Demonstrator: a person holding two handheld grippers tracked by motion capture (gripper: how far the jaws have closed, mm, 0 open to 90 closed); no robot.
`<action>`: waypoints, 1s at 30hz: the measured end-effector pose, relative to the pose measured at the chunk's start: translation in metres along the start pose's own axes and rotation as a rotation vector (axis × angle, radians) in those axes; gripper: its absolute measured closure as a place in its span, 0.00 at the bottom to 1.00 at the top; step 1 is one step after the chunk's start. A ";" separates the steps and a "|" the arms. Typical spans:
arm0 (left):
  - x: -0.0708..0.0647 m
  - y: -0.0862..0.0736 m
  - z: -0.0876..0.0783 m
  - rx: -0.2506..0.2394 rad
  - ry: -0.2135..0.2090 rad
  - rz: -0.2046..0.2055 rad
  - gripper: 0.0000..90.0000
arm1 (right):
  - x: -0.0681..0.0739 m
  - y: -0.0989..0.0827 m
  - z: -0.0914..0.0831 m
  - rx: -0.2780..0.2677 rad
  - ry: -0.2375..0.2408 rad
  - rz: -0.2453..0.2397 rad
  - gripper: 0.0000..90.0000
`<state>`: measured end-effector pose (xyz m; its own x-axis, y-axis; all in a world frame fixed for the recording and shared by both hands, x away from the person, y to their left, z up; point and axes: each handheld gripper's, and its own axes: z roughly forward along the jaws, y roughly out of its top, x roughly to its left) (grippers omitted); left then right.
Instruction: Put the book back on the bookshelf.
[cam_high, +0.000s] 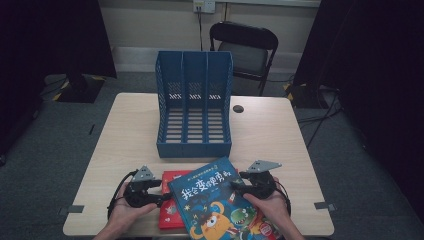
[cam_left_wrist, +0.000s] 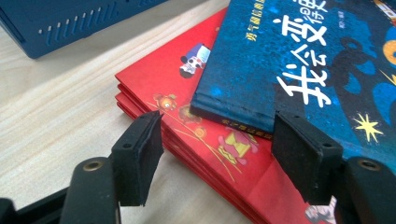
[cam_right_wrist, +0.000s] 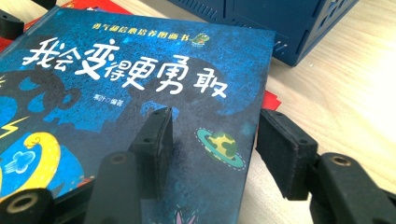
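A blue picture book (cam_high: 215, 200) with white characters lies at an angle on a stack of red books (cam_high: 170, 216) near the table's front edge. My left gripper (cam_high: 161, 193) is at the blue book's left corner. In the left gripper view it (cam_left_wrist: 217, 126) is open, its jaws either side of the blue book's spine corner (cam_left_wrist: 233, 112) above the red stack (cam_left_wrist: 168, 84). My right gripper (cam_high: 238, 186) is at the book's right edge. In the right gripper view it (cam_right_wrist: 215, 119) is open, one jaw over the cover (cam_right_wrist: 116, 93), the other past the edge.
A blue three-slot file holder (cam_high: 194, 105) stands mid-table just behind the books, its base corner (cam_right_wrist: 289, 23) close to the right gripper. A small black disc (cam_high: 238, 108) lies right of it. Bare wood table (cam_high: 270, 140) extends on both sides. A black chair (cam_high: 245, 45) stands beyond the table.
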<state>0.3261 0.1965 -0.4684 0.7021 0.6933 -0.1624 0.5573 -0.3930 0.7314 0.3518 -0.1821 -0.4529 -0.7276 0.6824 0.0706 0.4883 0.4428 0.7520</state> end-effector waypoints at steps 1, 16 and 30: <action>0.000 0.000 0.000 0.000 0.000 0.000 0.37 | 0.000 0.000 0.000 0.000 0.000 0.000 0.51; 0.009 0.021 0.019 0.008 0.053 0.016 0.30 | -0.001 -0.008 -0.010 0.009 -0.016 0.009 0.43; 0.013 0.032 0.029 0.006 0.103 0.001 0.33 | -0.001 -0.017 -0.015 -0.033 -0.036 -0.019 0.39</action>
<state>0.3657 0.1754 -0.4664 0.6537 0.7511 -0.0925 0.5593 -0.3972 0.7277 0.3368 -0.1991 -0.4558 -0.7182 0.6951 0.0332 0.4581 0.4363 0.7744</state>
